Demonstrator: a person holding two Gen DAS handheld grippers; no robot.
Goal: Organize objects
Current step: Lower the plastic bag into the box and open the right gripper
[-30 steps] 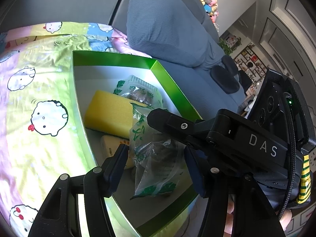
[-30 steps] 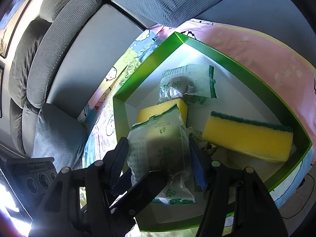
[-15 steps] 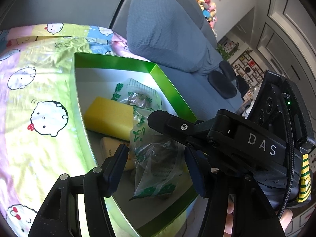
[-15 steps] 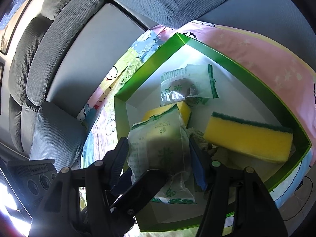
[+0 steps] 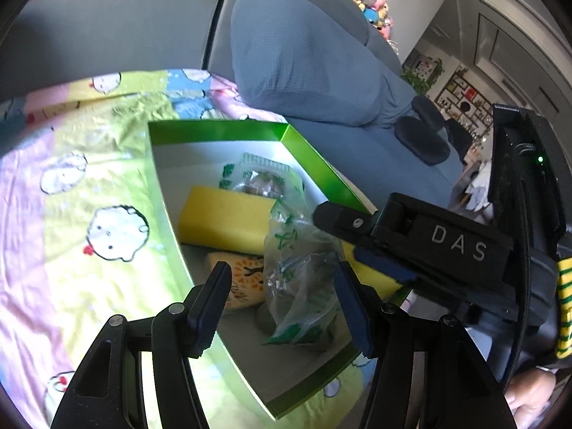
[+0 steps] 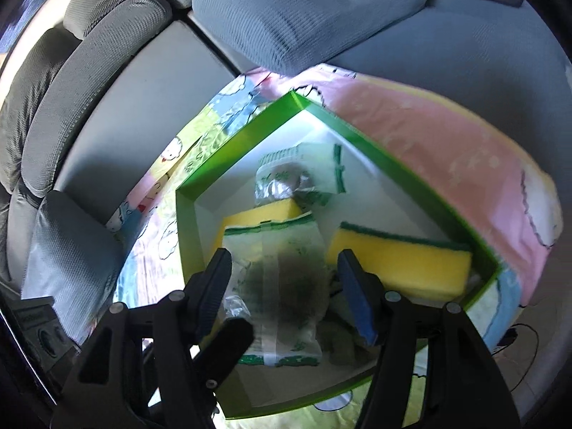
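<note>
A green box [image 5: 311, 157] [image 6: 246, 143] with a white inside lies on a cartoon-print sheet [image 5: 89, 164]. It holds two yellow sponges [image 5: 221, 218] [image 6: 400, 261], a snack packet [image 5: 264, 178] [image 6: 304, 175] at the far end and a small orange-printed pack [image 5: 246, 279]. A clear green-printed packet [image 5: 300, 279] [image 6: 282, 286] lies in the box between the fingers of both grippers. My left gripper [image 5: 282, 307] is open over the box's near part. My right gripper [image 6: 282, 293] is open around the packet, with no grip visible.
Grey sofa cushions [image 5: 307, 57] [image 6: 304, 7] lie behind the box. The right gripper's body [image 5: 429, 243] reaches in from the right in the left wrist view. A room with shelves [image 5: 461, 89] lies beyond.
Both cameras have pulled back and up from the box. The right gripper's jaws have widened, and the clear packet now rests lower in the box.
</note>
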